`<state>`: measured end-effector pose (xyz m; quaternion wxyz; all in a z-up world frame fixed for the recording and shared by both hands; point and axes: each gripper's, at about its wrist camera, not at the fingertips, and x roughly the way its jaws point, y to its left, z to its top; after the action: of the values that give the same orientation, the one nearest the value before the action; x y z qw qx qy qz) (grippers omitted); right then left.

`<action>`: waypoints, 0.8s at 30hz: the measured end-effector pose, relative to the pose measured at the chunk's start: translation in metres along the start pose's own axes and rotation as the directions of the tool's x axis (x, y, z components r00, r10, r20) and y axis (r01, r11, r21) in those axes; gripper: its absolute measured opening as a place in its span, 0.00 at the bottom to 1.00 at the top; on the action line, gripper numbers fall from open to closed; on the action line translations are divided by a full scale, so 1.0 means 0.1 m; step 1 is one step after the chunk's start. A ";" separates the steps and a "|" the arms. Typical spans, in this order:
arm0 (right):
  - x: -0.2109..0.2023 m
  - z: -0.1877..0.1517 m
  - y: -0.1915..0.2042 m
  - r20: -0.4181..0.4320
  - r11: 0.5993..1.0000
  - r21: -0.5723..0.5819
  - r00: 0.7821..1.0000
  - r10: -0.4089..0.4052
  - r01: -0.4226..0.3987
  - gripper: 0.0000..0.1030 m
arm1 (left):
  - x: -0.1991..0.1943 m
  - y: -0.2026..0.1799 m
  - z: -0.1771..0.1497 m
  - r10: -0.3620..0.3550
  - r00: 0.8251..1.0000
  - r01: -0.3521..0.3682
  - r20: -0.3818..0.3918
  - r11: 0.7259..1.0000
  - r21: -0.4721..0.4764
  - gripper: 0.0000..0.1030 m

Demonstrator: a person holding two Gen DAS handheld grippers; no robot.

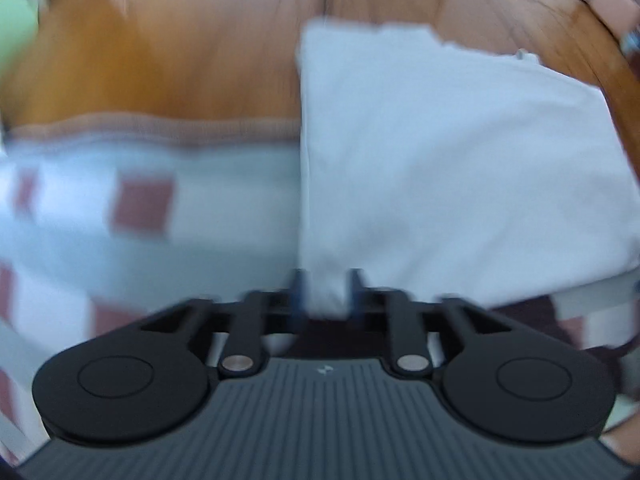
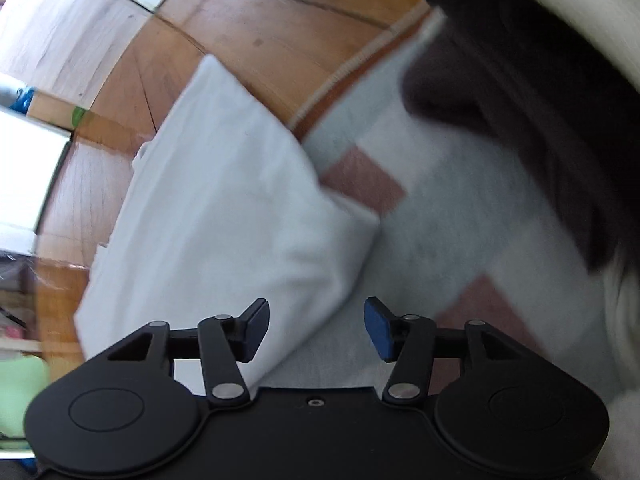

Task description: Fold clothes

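Note:
A white folded garment [image 1: 440, 160] lies half on a pale rug [image 1: 180, 252] with red squares and half on the wooden floor. In the left wrist view, which is blurred, my left gripper [image 1: 326, 288] hangs over the garment's near corner. Its jaws stand a little apart and white cloth shows in the gap. In the right wrist view the same garment [image 2: 224, 200] runs from the upper left down to the gripper. My right gripper [image 2: 316, 328] stands wide open over the garment's folded edge, where it meets the rug [image 2: 440, 220]. Nothing is pinched between the right fingers.
Wooden floor [image 2: 260, 40] lies beyond the rug's ribbed brown border [image 1: 160, 128]. A dark cloth mass [image 2: 500, 120], blurred, covers the rug at the upper right of the right wrist view. White furniture [image 2: 24, 168] stands at the left, and something pale green [image 2: 20, 392] below it.

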<state>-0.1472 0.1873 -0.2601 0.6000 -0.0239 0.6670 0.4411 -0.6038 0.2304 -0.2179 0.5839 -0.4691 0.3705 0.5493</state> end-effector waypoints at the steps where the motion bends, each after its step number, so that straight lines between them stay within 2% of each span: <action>1: 0.03 -0.01 -0.01 -0.018 1.000 0.010 1.000 0.007 -0.007 0.57 | 0.03 0.06 0.00 -0.029 0.999 0.027 -0.029 0.998 -0.054 0.44; 2: 0.06 -0.02 0.00 -0.025 1.000 0.010 1.000 0.000 0.000 0.57 | 0.05 0.12 0.00 -0.060 0.997 0.056 -0.038 0.992 -0.109 0.44; 4: 0.12 -0.02 0.03 -0.007 1.000 0.004 1.000 -0.016 0.016 0.57 | 0.08 0.24 0.00 -0.127 0.992 0.117 -0.028 0.969 -0.219 0.53; 5: 0.13 -0.01 0.04 0.011 1.000 0.003 1.000 -0.010 0.010 0.59 | 0.10 0.28 -0.01 -0.140 0.990 0.132 -0.014 0.957 -0.257 0.59; 7: 0.15 0.01 0.05 0.054 1.000 0.003 0.998 0.008 -0.008 0.61 | 0.11 0.31 -0.04 -0.126 0.992 0.129 0.028 0.944 -0.303 0.59; 8: 0.16 0.01 0.05 0.084 1.000 0.007 0.996 0.024 -0.024 0.63 | 0.12 0.33 -0.05 -0.118 0.992 0.128 0.049 0.937 -0.326 0.51; 9: 0.16 0.01 0.04 0.117 0.999 0.009 0.992 0.038 -0.039 0.64 | 0.13 0.35 -0.07 -0.110 0.991 0.127 0.070 0.929 -0.348 0.29; 10: 0.17 0.01 0.03 0.149 0.999 0.008 0.988 0.049 -0.051 0.64 | 0.14 0.37 -0.08 -0.101 0.991 0.127 0.090 0.920 -0.371 0.22; 12: 0.18 0.00 0.04 0.206 0.998 0.001 0.977 0.059 -0.061 0.64 | 0.10 0.35 -0.12 -0.076 0.988 0.122 0.138 0.919 -0.374 0.14; 16: 0.19 -0.09 0.00 0.296 0.996 0.031 0.952 0.074 -0.087 0.64 | -0.01 0.27 -0.20 -0.121 0.972 0.186 0.201 0.920 -0.346 0.09; 17: 0.19 -0.12 -0.01 0.315 0.995 0.038 0.946 0.076 -0.093 0.61 | -0.02 0.25 -0.20 -0.130 0.970 0.196 0.207 0.921 -0.338 0.09; 18: 0.18 -0.14 0.00 0.328 0.997 0.029 0.943 0.058 -0.071 0.43 | -0.01 0.22 -0.18 -0.139 0.968 0.204 0.211 0.922 -0.329 0.09; 20: 0.20 -0.08 0.09 0.307 0.999 -0.051 0.952 -0.002 0.019 0.11 | 0.03 0.19 -0.13 -0.165 0.964 0.227 0.210 0.922 -0.314 0.09; 22: 0.17 -0.05 0.20 0.329 0.991 -0.123 0.944 -0.012 0.055 0.11 | 0.09 0.18 -0.07 -0.213 0.958 0.262 0.190 0.920 -0.292 0.14; 24: 0.11 -0.04 0.32 0.381 0.979 -0.190 0.925 0.003 0.075 0.10 | 0.14 0.09 -0.01 -0.251 0.955 0.285 0.156 0.924 -0.254 0.32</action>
<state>-0.1713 0.2097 -0.2513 0.7201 -0.0110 0.4897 0.4915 -0.6112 0.2328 -0.2331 0.6044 -0.5576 0.1871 0.5374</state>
